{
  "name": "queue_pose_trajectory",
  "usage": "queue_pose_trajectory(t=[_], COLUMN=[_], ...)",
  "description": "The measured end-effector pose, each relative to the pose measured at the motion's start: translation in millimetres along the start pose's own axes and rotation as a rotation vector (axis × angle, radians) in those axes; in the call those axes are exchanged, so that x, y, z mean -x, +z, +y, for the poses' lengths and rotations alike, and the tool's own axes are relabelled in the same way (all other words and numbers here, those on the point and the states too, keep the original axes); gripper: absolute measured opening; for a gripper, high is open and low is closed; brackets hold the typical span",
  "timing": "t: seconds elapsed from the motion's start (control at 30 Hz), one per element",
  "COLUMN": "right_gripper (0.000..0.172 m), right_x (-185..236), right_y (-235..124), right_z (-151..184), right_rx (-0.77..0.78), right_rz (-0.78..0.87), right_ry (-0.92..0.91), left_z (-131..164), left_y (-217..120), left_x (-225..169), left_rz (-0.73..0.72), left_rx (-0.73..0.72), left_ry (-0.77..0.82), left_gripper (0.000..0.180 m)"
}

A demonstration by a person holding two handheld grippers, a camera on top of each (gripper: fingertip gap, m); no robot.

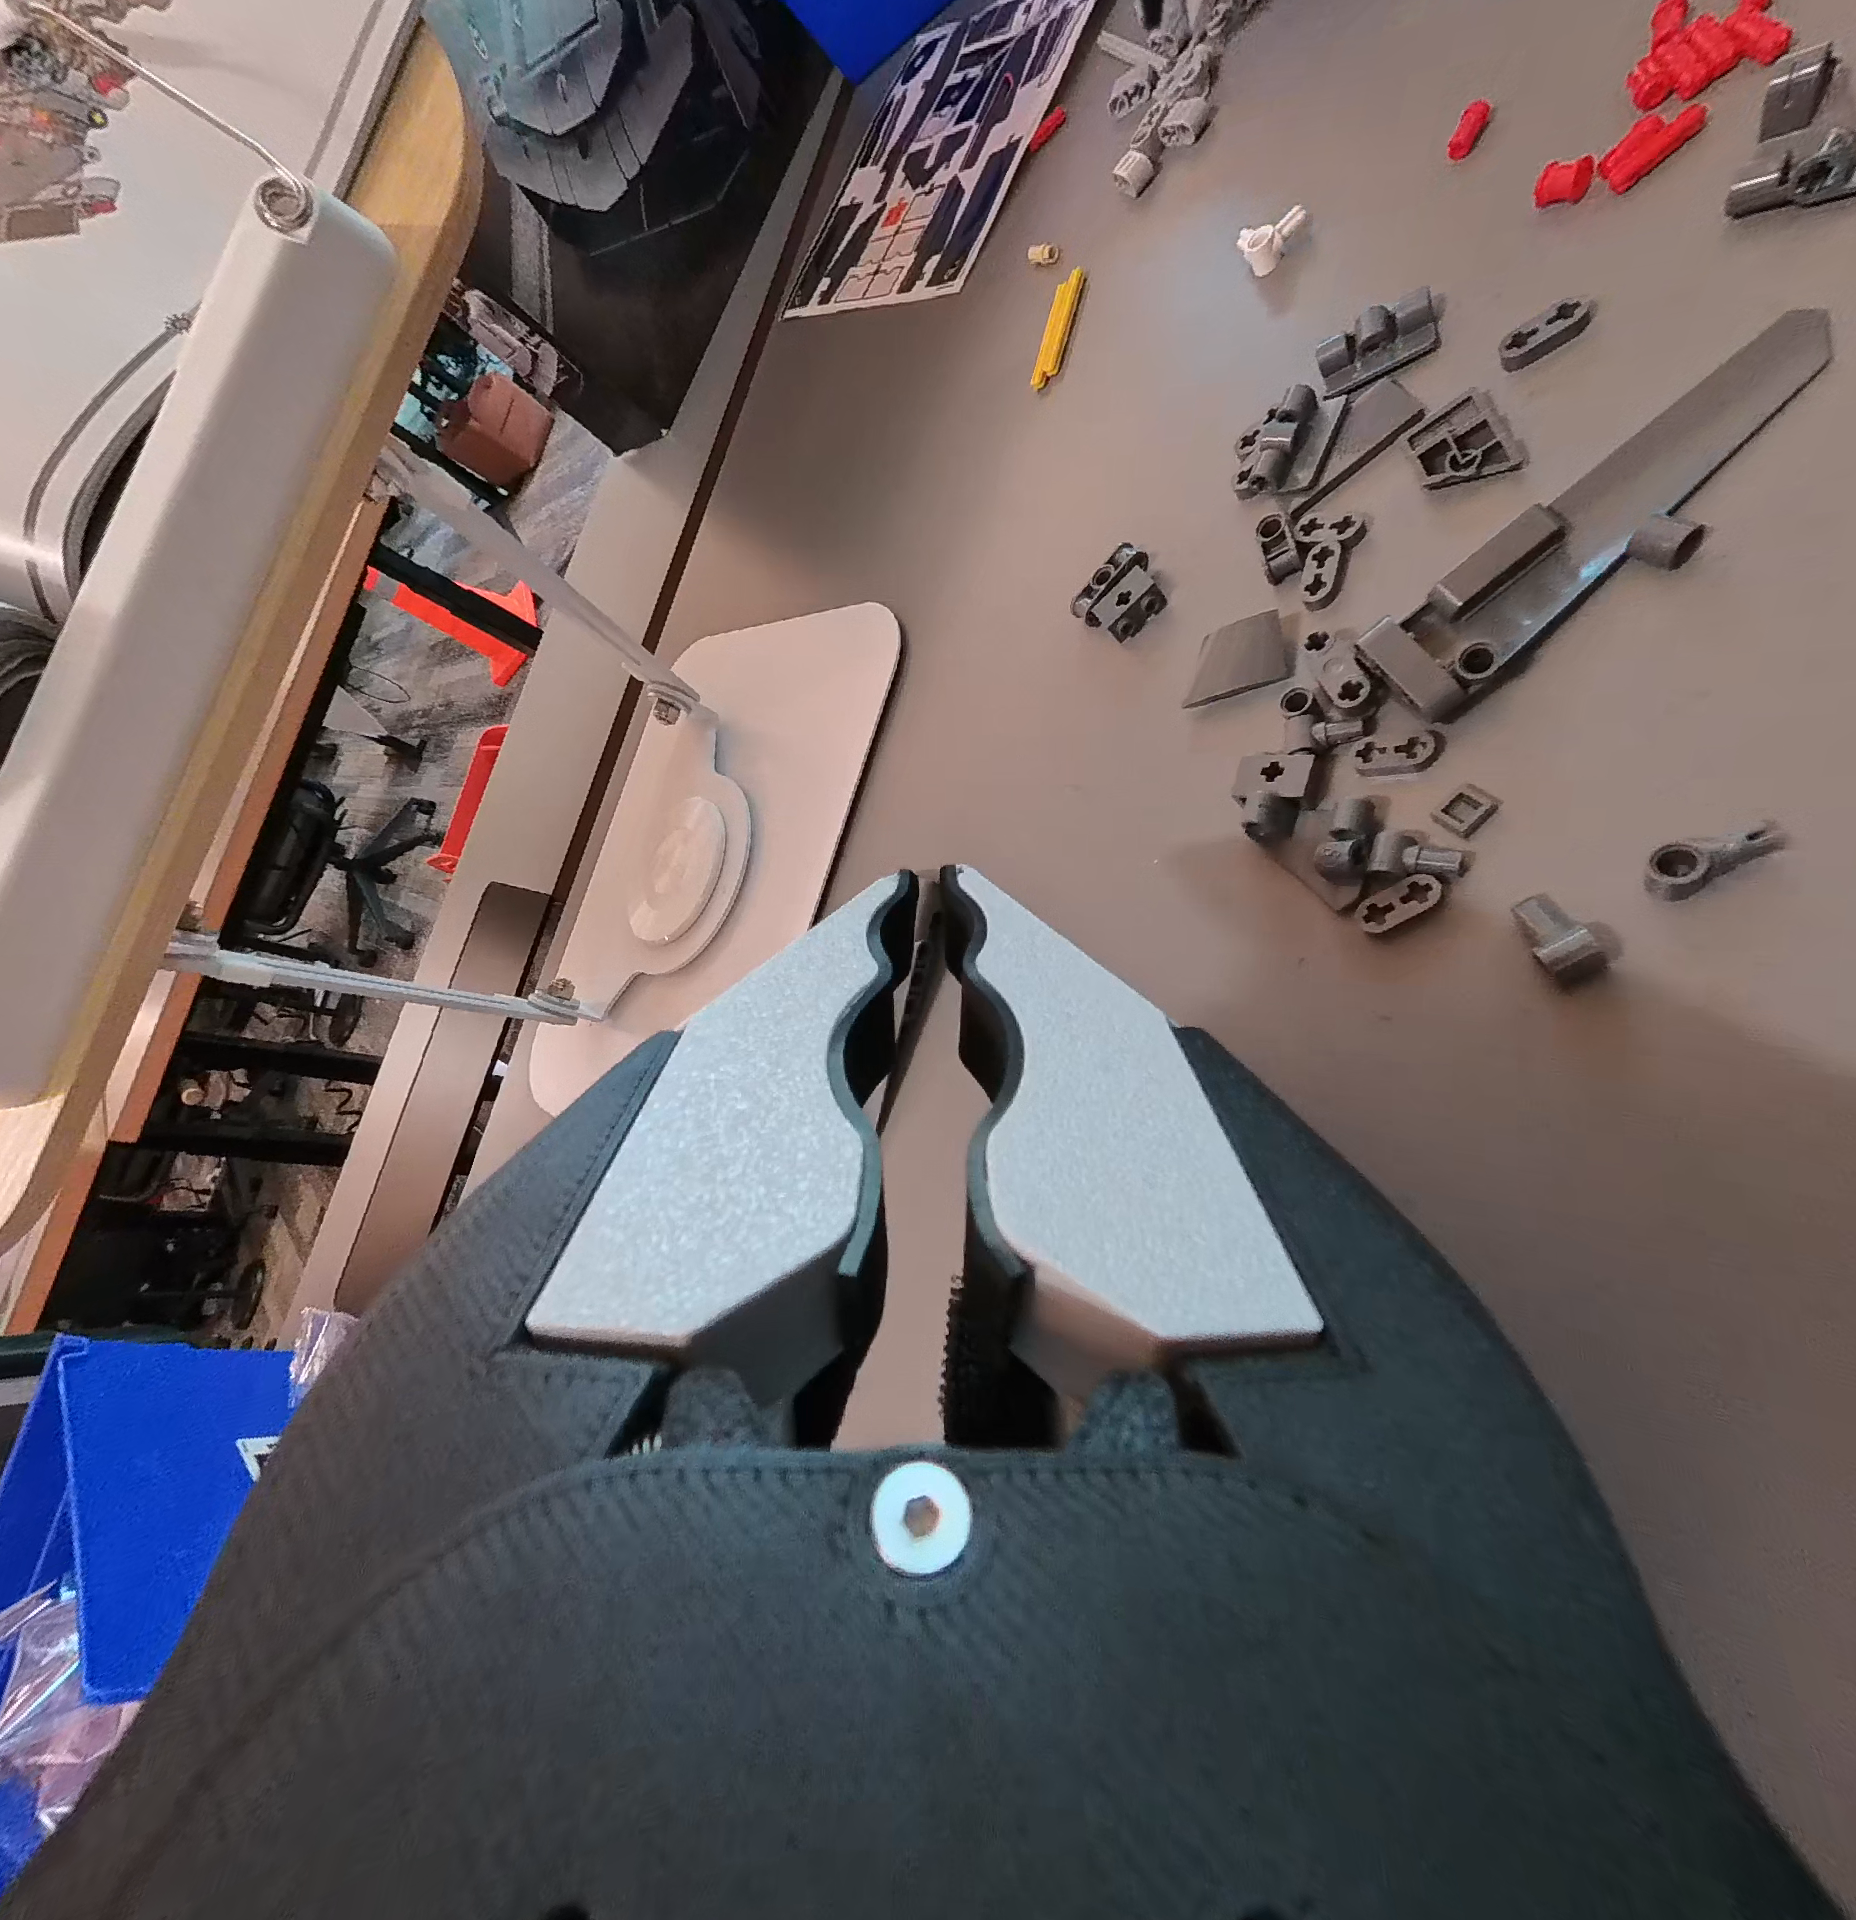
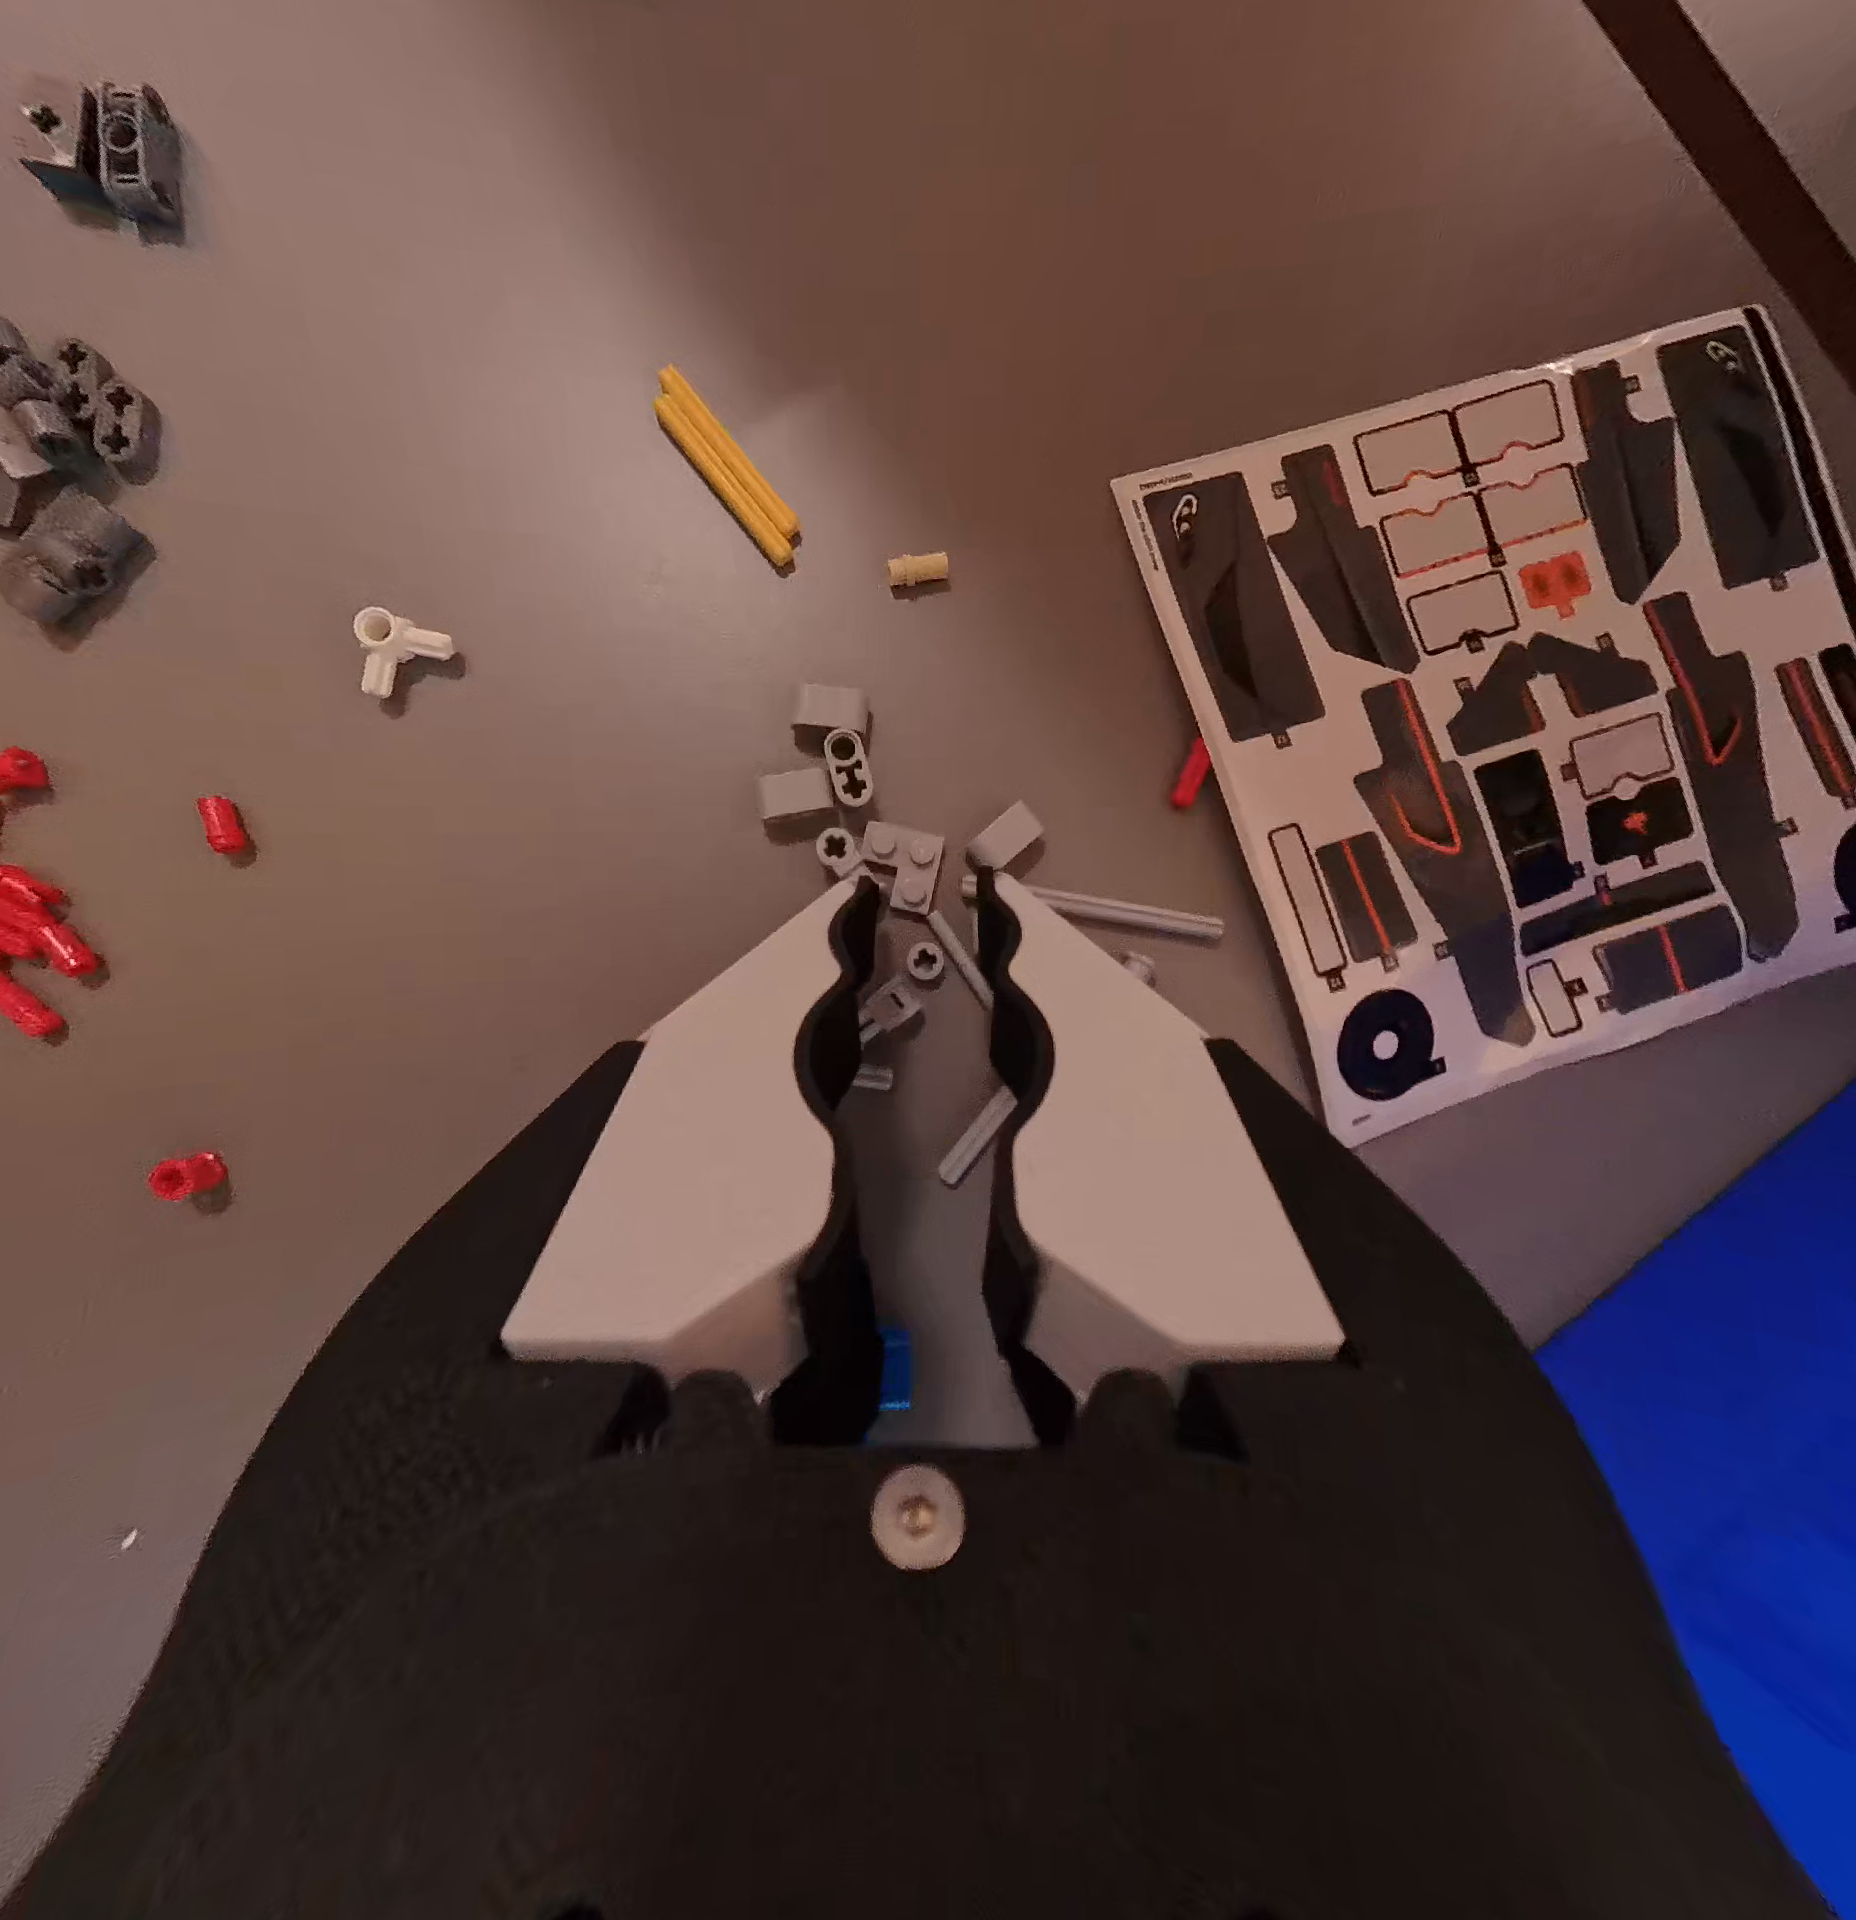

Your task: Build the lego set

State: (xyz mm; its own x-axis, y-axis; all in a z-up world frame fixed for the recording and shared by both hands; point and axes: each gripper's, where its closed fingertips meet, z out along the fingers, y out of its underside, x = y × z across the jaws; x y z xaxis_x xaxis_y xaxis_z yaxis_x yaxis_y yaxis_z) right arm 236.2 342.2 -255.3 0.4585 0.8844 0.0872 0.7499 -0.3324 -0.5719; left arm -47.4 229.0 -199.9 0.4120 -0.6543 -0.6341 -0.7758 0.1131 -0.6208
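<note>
The left gripper [image 1: 930,878] hangs above bare table [image 1: 1007,623] with its jaws nearly together and nothing between them, a scatter of dark grey parts [image 1: 1350,665] off to one side. The right gripper [image 2: 926,883] is narrowly parted over a cluster of light grey parts [image 2: 882,831], its tips either side of a small L-shaped plate [image 2: 908,857] without pressing it, a sticker sheet [image 2: 1506,707] nearby.

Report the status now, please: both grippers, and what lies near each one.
Left gripper shut, nothing visibly held, over bare table; dark grey parts off to one side. Right gripper open, over light grey pieces; none gripped. Sticker sheet beside them.
</note>
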Motion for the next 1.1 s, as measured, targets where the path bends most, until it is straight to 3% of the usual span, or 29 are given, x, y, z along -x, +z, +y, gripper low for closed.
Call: queue_pose_trajectory(t=[0.5,0.63,0.83,1.1], right_gripper=[0.011,0.013,0.014,0.014], right_x=[23,15,-25,-17], right_y=[5,-22,-85,-80], right_z=[3,-5,-27,-28], right_rx=[0.03,-0.06,-0.25,-0.243], right_rz=[-0.106,-0.078,0.128,0.125], right_ry=[-0.042,-0.006,0.039,0.01], left_z=[3,3,1,2], left_y=[1,1,0,-2], left_x=[1,0,1,6], left_rz=[0.005,0.006,0.003,-0.018], left_rx=[0.003,0.004,0.001,0.006], left_ry=[-0.007,-0.006,-0.002,0.005], left_gripper=[0.002,0.002,0.002,0.003])
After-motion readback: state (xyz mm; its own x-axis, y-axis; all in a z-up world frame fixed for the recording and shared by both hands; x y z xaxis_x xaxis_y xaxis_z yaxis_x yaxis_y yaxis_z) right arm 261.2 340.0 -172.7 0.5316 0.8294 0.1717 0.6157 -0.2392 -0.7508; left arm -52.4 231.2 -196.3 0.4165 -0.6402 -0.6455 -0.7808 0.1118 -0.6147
